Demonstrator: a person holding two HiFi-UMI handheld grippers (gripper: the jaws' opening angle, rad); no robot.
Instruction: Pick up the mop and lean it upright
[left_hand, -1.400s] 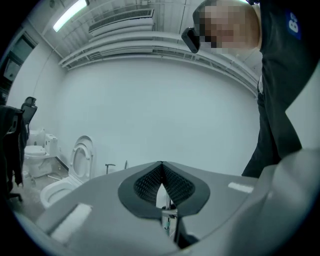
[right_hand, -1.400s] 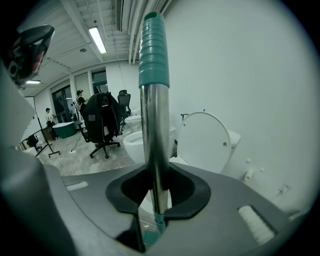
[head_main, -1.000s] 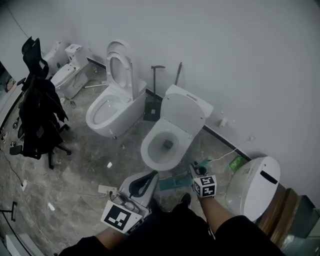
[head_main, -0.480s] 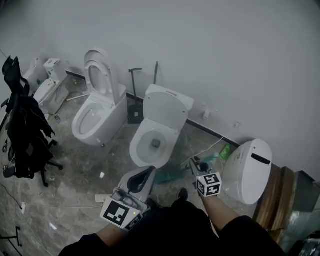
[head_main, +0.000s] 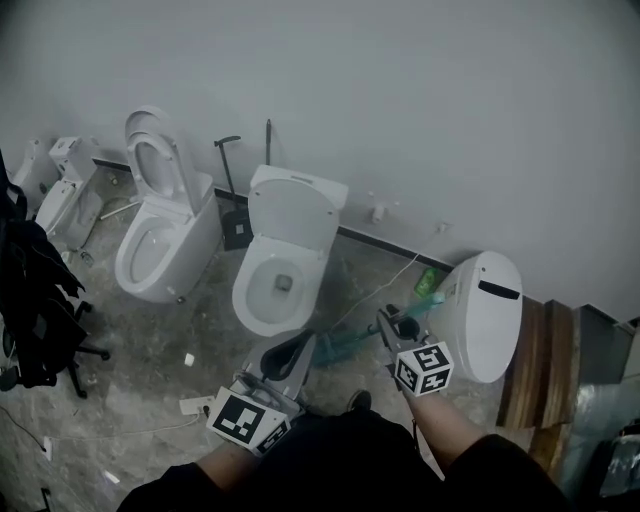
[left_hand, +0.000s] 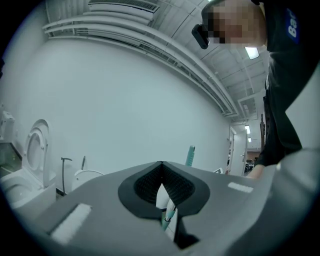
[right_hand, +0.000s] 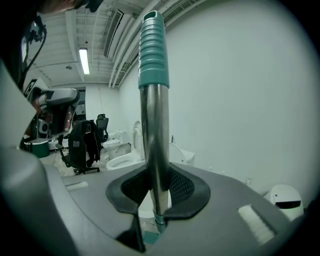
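Within the right claw (right_hand: 154, 176), the mop (right_hand: 153, 105) stands clamped.

Polished metal mop shaft (right_hand: 154, 145), ribbed teal plastic grip (right_hand: 153, 50), glossy white toilet (head_main: 292, 210), mottled grey floor (head_main: 150, 340)

Jaws of the left gripper (left_hand: 161, 164) together, empty; teal mop handle (left_hand: 190, 155) beyond, before white wall (left_hand: 125, 100)

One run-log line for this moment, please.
right gripper: shut on mop pole | left gripper: shut, empty | mop pole: near upright, not yet against wall
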